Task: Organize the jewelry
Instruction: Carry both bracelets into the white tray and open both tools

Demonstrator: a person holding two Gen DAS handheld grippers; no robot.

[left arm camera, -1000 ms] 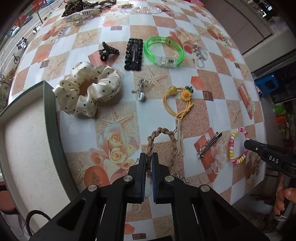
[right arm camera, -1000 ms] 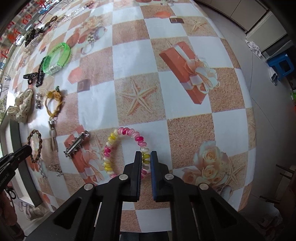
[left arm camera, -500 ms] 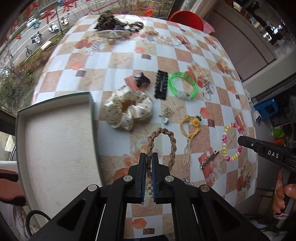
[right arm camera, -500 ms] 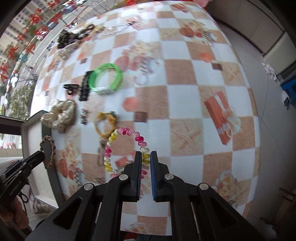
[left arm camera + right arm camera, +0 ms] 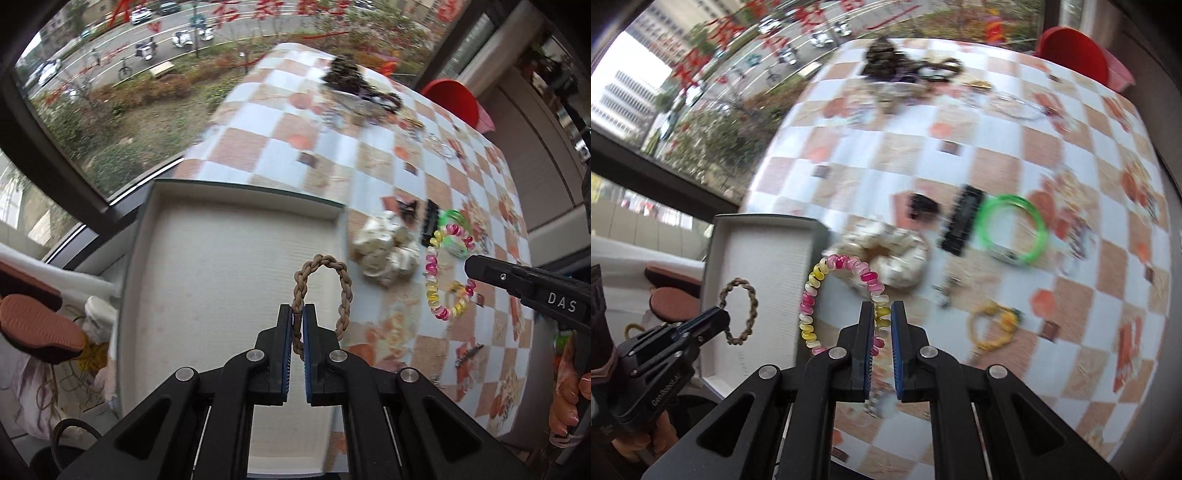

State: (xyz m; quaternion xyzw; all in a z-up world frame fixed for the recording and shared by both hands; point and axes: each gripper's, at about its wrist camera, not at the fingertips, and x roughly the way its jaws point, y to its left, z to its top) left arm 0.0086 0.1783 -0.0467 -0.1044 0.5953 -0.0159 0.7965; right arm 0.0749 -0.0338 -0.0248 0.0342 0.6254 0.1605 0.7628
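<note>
My left gripper point(image 5: 297, 314) is shut on a brown braided hair tie point(image 5: 341, 284) and holds it in the air over the white-lined tray point(image 5: 207, 280). It also shows in the right wrist view point(image 5: 716, 317) with the braided tie point(image 5: 751, 299) over the tray point(image 5: 768, 258). My right gripper point(image 5: 882, 312) is shut on a pink and yellow spiral hair tie point(image 5: 812, 295), lifted above the table to the right of the tray. In the left wrist view the right gripper point(image 5: 471, 264) holds that spiral tie point(image 5: 432, 277).
On the checkered tablecloth point(image 5: 997, 155) lie a cream dotted scrunchie point(image 5: 901, 254), a black claw clip point(image 5: 921, 205), a black barrette point(image 5: 964, 219), a green bangle point(image 5: 1012, 229), a yellow flower tie point(image 5: 993, 328) and a pile of jewelry point(image 5: 886, 59) at the far end. A red stool point(image 5: 1078, 55) stands beyond.
Both grippers have lifted their hair ties off the table and swung left. The braided tie is now over the tray, and the spiral tie hangs near the tray's right side.
</note>
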